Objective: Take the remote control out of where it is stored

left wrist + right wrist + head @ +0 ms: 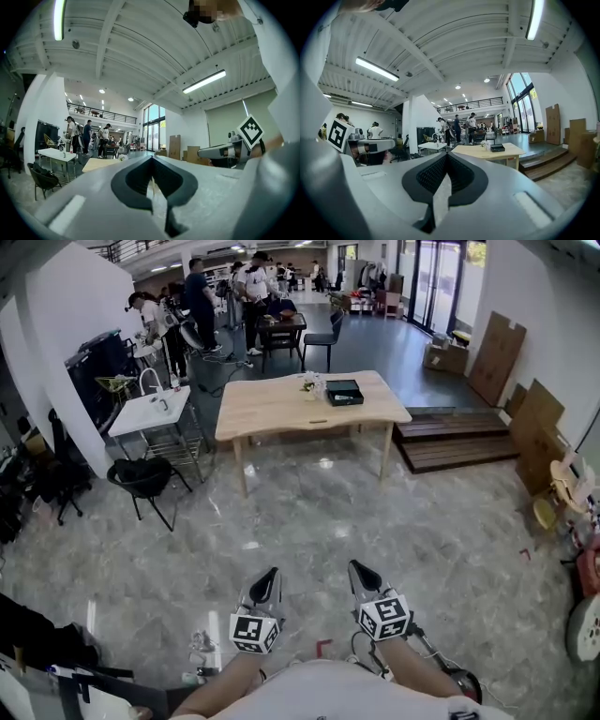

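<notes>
No remote control shows in any view. A light wooden table (281,409) stands several steps ahead across the marble floor, and a dark flat box (344,392) lies on its far right part. My left gripper (267,574) and right gripper (359,568) hang side by side close to my body, pointing toward the table. Both are shut with nothing between the jaws. In the left gripper view the left gripper (152,161) has its tips together. The right gripper view shows the right gripper (447,157) closed too, with the box (497,148) far off.
A black chair (142,479) and a white sink stand (150,413) sit left of the table. Low wooden steps (450,442) and cardboard sheets (495,357) line the right side. Several people (253,287) stand at the back round a dark table. Cables and gear lie by my feet.
</notes>
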A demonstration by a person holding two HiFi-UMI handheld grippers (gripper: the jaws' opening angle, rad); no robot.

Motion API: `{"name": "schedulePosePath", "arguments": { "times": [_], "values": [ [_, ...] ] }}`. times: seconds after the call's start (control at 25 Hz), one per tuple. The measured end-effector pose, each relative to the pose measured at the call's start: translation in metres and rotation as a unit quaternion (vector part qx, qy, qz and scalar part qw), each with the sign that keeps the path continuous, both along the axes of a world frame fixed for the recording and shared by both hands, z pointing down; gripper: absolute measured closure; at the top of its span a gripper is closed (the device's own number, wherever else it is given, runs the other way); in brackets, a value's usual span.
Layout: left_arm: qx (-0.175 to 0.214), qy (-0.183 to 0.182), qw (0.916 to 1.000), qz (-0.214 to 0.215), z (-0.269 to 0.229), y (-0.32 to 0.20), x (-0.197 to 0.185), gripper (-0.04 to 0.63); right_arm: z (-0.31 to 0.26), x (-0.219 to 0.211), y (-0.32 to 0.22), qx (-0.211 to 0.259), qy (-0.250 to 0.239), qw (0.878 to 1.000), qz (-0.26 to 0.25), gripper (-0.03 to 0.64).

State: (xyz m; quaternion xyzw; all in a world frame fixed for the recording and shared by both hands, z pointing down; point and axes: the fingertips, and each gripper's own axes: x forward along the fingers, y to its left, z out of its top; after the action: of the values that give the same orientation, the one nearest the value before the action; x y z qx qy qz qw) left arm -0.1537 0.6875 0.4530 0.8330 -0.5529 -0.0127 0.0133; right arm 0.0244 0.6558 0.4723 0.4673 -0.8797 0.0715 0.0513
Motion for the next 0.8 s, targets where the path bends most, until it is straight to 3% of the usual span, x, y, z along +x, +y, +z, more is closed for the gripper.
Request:
{"name": "schedulePosePath", "arguments": {
  "times": [0.28,0.8],
  "values": [
    [0.002,-0.001,0.9995,0.03,0.001,-0.004,-0.015,0.594,0.007,-0.018,-0.003,-0.011,-0.002,1.0,0.018,0.589],
    [0.003,0.01,0.9983,0.058,0.0,-0.01,-0.037,0.594,-0.013,-0.05,0.001,0.017,-0.009,0.999,0.033,0.589]
  ]
}}
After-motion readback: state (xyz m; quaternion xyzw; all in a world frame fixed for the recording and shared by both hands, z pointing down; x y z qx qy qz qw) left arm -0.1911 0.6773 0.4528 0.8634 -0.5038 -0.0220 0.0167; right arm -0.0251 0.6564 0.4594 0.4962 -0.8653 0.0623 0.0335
